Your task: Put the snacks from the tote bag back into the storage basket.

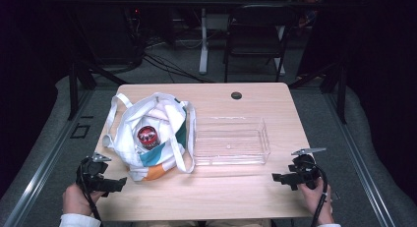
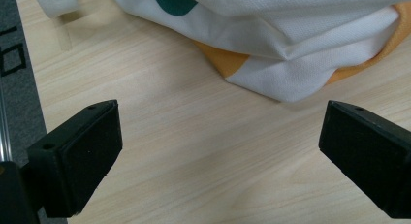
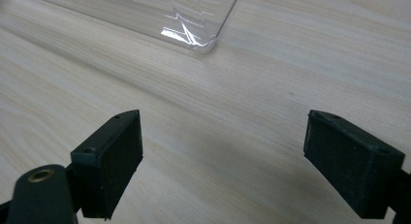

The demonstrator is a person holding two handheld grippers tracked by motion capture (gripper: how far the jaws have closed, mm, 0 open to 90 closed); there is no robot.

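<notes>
**Bag and tray laid out, both grippers idle at the near edge**

A pale wooden table (image 1: 211, 197) is set in a dim room, with a folding chair (image 1: 255, 35) and loose cables seen beyond its far edge. In the high view, a white tote bag (image 1: 147, 138) with teal and orange patches is laid on the left half of the table, its mouth spread open so that a red-topped can (image 1: 148, 135) inside is exposed; this layout is judged to ease reaching in. A clear plastic tray (image 1: 231, 140) is placed just beside the bag on the right, empty, probably as the place for what is unpacked. The left gripper (image 1: 115, 184) and right gripper (image 1: 279, 178) are held low at the near corners, each apart from bag and tray.

In the left gripper view, the jaws are spread wide with nothing between them; the bag's folded bottom corner (image 2: 291, 64) is seen ahead, near but untouched. The can is hidden by the cloth here.

In the right gripper view, the jaws are likewise parted and empty above bare wood; one rounded corner of the tray (image 3: 203, 40) is seen, the rest cut off by the top edge. What else the bag holds cannot be made out.
</notes>
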